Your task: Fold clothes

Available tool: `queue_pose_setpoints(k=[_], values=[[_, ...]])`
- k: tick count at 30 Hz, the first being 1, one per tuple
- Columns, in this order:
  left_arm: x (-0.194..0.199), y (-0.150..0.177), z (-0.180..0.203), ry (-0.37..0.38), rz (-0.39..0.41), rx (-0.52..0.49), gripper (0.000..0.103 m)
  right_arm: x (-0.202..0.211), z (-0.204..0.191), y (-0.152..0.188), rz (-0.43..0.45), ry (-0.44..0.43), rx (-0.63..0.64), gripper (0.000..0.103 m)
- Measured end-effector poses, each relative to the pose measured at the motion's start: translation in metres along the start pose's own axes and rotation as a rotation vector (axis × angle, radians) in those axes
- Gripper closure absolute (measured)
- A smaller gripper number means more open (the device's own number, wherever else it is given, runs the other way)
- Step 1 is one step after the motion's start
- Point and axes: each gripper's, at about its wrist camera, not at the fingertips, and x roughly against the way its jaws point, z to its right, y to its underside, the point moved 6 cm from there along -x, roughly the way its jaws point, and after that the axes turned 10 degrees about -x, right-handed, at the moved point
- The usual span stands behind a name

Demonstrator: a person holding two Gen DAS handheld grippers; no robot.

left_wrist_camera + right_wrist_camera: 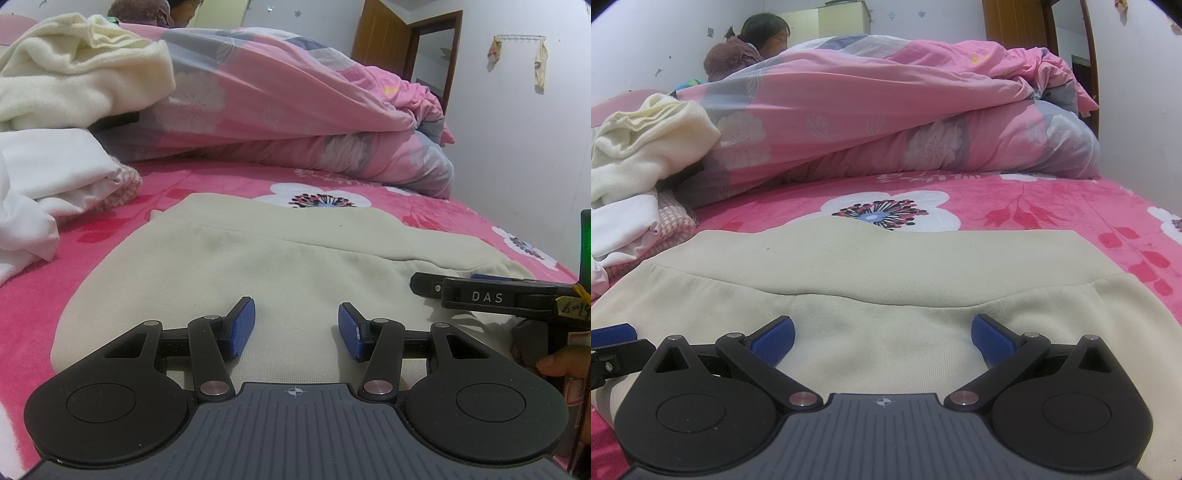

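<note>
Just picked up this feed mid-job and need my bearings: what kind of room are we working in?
Most likely a home bedroom. The beige garment lies flat on a bed with a pink floral sheet, a bunched pink quilt sits behind it, and a wooden door stands in the far wall.

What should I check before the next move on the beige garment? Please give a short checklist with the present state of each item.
1. Left gripper jaws open, nothing between them: ok.
2. Right gripper jaws open, nothing between them: ok.
3. Beige garment lies flat on the pink bedsheet, one fold edge across it: ok.
4. Both grippers over the garment's near part, side by side: ok.
5. White clothes pile apart from the garment: ok in the left wrist view.
6. Jaws touching the fabric: cannot tell.
</note>
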Motion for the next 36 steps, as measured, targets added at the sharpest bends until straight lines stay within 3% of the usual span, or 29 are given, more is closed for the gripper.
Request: queue_pose_setpoints(k=[6,11,14,18,24,27,32,36], values=[[0.000,0.000,-0.002,0.009,0.000,0.012,0.053,0.019,0.013,-0.010,0.028,-0.066,-0.086,0.000],[0.001,-0.001,-0.003,0.022,0.001,0.024,0.052,0.047,0.050,-0.012,0.043,0.011,-0.104,0.000],[0.003,-0.003,-0.005,0.043,-0.004,0.044,0.051,0.064,0.082,-0.016,0.078,0.130,-0.152,0.000],[0.019,-0.008,-0.010,0.057,-0.005,0.090,0.049,0.082,0.088,-0.030,0.110,0.124,-0.206,0.000],[0.054,0.001,-0.018,0.067,-0.008,0.170,0.046,0.063,0.016,-0.031,0.080,-0.009,-0.036,0.000],[0.062,0.012,-0.023,0.081,-0.024,0.226,0.046,0.044,-0.012,-0.024,0.059,-0.028,0.038,0.000],[0.069,0.028,-0.033,0.095,-0.050,0.328,0.046,0.005,-0.013,-0.002,-0.033,0.052,0.063,0.000],[0.055,0.033,-0.046,0.096,-0.042,0.427,0.046,0.005,-0.010,0.000,-0.031,0.038,0.044,0.000]])
